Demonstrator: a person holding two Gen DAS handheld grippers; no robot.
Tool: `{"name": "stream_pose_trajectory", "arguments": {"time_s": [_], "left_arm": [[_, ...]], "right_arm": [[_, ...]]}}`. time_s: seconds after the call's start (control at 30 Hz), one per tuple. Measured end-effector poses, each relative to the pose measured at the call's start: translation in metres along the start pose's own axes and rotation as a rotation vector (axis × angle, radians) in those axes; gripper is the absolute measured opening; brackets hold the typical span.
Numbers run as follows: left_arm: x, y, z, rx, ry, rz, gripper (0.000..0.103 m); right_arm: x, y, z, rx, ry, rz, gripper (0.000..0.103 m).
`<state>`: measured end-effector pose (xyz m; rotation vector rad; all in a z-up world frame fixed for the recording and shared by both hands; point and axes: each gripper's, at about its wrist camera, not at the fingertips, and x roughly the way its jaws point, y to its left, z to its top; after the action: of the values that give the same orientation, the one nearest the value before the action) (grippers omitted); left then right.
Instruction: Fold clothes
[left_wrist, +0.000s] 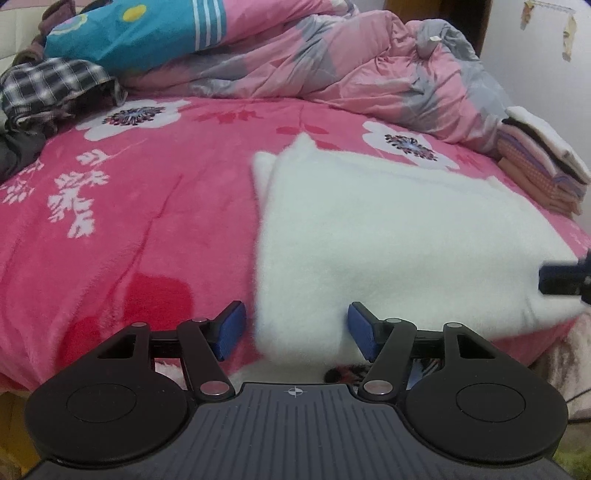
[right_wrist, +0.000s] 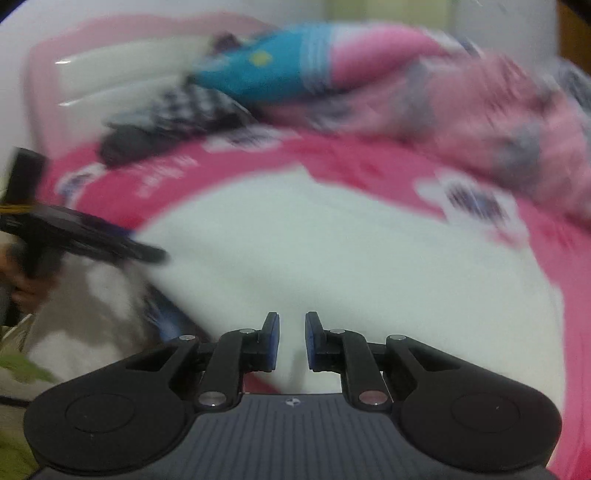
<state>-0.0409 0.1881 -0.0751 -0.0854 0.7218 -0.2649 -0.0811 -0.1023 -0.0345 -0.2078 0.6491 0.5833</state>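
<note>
White fleece garment (left_wrist: 388, 236) lies flat on the pink floral blanket (left_wrist: 129, 221), near the bed's front edge, partly folded — a doubled layer shows along its far left corner.

Left gripper (left_wrist: 295, 328): jaws wide, straddling the garment's near left edge, fabric between the blue pads (left_wrist: 231, 328) but not pinched. Right gripper (right_wrist: 291, 341): jaws narrow, a slim gap, white fleece in front of it; whether cloth is caught I cannot tell. That view is motion-blurred.

Step in hand, as I judge it: taking the near hem for the next fold. Best done by closing both grippers on the same edge, level with each other, catching every layer of the thick pile, then carrying the hem over evenly so the edges meet without skew.

Surface: plush, grippy blanket — fleece may drag rather than slide. Room: rumpled pink-grey quilt (left_wrist: 351, 66) at the back, plaid shirt (left_wrist: 48, 92) heaped far left, stack of folded clothes (left_wrist: 539, 162) far right by the wall.
</note>
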Motion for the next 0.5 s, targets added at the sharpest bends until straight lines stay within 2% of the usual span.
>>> {"name": "stream_pose_trajectory", "arguments": {"time_s": [0.03,0.1,0.2,0.23,0.33,0.37,0.47,0.5], "left_arm": [[-0.001,0.001,0.0,-0.005,-0.004,-0.001,0.062],[-0.003,0.004,-0.001,-0.016,-0.011,-0.004,0.062],[-0.005,0.008,-0.002,-0.032,-0.021,-0.009,0.061],[-0.006,0.01,-0.002,-0.037,-0.025,-0.01,0.061],[-0.008,0.013,-0.004,-0.05,-0.034,-0.012,0.061],[-0.006,0.015,-0.005,-0.059,-0.033,-0.013,0.061],[-0.006,0.017,-0.007,-0.086,-0.035,-0.02,0.061],[-0.006,0.018,-0.008,-0.092,-0.036,-0.023,0.061]], "right_arm": [[0.007,0.005,-0.001,-0.029,0.002,0.009,0.015],[0.04,0.012,-0.013,-0.068,0.082,-0.012,0.015],[0.046,0.02,-0.013,-0.128,0.105,-0.044,0.015],[0.039,0.023,-0.003,-0.125,0.115,-0.052,0.016],[0.021,0.041,0.014,-0.176,0.006,0.019,0.015],[0.024,0.044,0.015,-0.186,-0.005,0.038,0.015],[0.071,0.045,-0.005,-0.204,0.092,0.042,0.015],[0.075,0.043,-0.01,-0.211,0.073,0.047,0.015]]}}
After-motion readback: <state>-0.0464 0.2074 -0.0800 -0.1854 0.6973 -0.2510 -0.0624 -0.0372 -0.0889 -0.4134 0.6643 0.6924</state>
